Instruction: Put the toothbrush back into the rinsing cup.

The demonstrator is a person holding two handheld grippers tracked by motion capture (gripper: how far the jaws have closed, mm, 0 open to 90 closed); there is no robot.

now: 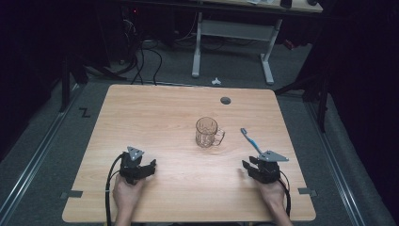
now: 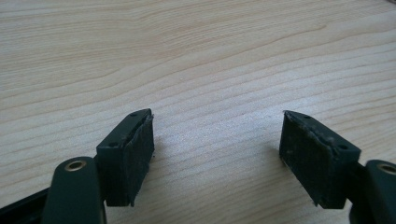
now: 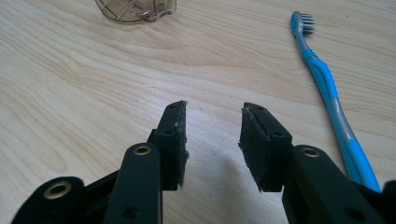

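Your right gripper [image 1: 252,167] rests on the tabletop [image 1: 164,113] just beside the toothbrush [image 3: 327,88], jaws half-narrowed around nothing, likely sized for its slim handle. The toothbrush lies flat to the right of the mug [image 1: 207,132], bristles pointing away from you. Your left gripper [image 1: 148,168] waits well left of the mug, jaws wide and empty.

Both hands come in from the near edge, each holding a tool low over the worktop. The left tool [image 1: 149,168] has its jaws wide apart. The right tool [image 1: 248,167] has its jaws half apart, with nothing between them.
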